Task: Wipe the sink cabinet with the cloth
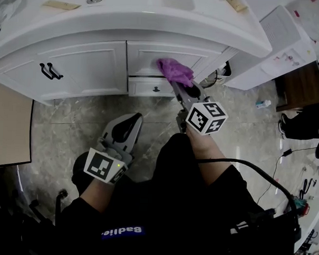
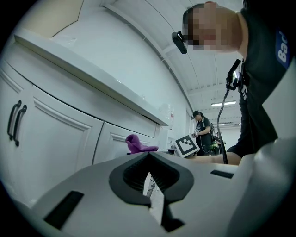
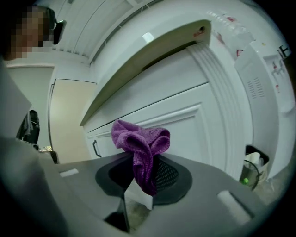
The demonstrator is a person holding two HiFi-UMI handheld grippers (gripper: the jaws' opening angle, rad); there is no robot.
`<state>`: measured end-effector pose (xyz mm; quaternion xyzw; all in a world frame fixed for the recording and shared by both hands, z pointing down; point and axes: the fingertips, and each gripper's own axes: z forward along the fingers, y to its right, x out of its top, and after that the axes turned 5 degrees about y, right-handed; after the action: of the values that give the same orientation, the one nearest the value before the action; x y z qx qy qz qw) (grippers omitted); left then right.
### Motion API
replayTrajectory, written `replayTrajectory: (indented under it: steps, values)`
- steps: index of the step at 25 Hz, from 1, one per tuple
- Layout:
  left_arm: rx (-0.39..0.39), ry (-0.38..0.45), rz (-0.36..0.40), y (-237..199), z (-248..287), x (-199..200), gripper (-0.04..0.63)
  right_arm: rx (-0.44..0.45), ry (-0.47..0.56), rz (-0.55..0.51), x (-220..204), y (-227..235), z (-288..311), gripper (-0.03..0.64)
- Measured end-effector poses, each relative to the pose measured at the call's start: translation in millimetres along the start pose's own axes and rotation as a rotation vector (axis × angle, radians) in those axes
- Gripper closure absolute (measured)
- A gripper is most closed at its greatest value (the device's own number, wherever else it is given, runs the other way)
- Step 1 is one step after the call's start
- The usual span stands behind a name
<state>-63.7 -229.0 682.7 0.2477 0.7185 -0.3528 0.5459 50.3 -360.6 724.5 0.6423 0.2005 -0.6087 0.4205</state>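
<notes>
Cloth [image 1: 175, 71], purple, pinched in right gripper [image 1: 177, 82] jaws, at drawer front of white sink cabinet [image 1: 88, 68]. Left gripper [image 1: 129, 123] low, jaws pressed together, empty. Shirt lettering [image 1: 122, 231] begins "Ba".

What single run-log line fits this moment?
right gripper: shut on crumpled purple microfibre cloth, held at white sink cabinet front, contact unclear | left gripper: shut, empty, low, away from cabinet
</notes>
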Motion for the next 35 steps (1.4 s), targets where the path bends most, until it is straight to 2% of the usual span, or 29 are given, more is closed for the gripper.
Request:
replayTrajectory:
  steps: [4, 6, 9, 12, 18, 22, 28, 32, 35]
  values:
    - [0.008, 0.003, 0.010, 1.3, -4.9, 2.5, 0.591, 0.136, -0.071, -0.025, -29.4, -59.5, 40.3, 0.531]
    - [0.001, -0.008, 0.015, 3.9, -7.6, 0.5, 0.591, 0.165, -0.104, -0.026, -44.3, -77.6, 58.6, 0.531]
    - [0.001, -0.004, 0.022, 5.1, -8.8, 1.1, 0.591, 0.164, -0.132, -0.010, -59.9, -83.8, 78.4, 0.531]
    - [-0.002, -0.030, 0.016, 5.1, -13.3, -6.7, 0.591, 0.124, -0.133, -0.030, -61.9, -67.4, 80.3, 0.529]
    - [0.007, -0.011, 0.001, 4.9, -11.1, -2.5, 0.591, -0.011, -0.103, -0.035, -43.6, -0.2, 43.2, 0.531]
    - [-0.019, -0.019, 0.008, 14.5, -4.5, -2.5, 0.591, -0.100, -0.089, -0.075, -27.1, 47.1, 11.0, 0.529]
    - [-0.081, -0.066, 0.003, 31.2, -3.1, -19.8, 0.591, -0.264, -0.036, -0.028, -1.9, 123.2, -28.4, 0.531]
    - [-0.094, -0.058, 0.003, 36.1, -1.9, -18.0, 0.591, -0.345, 0.024, 0.020, 8.3, 147.8, -51.8, 0.531]
    - [-0.098, -0.074, 0.007, 36.9, -4.6, -20.8, 0.591, -0.318, 0.019, 0.042, -2.9, 131.7, -54.3, 0.531]
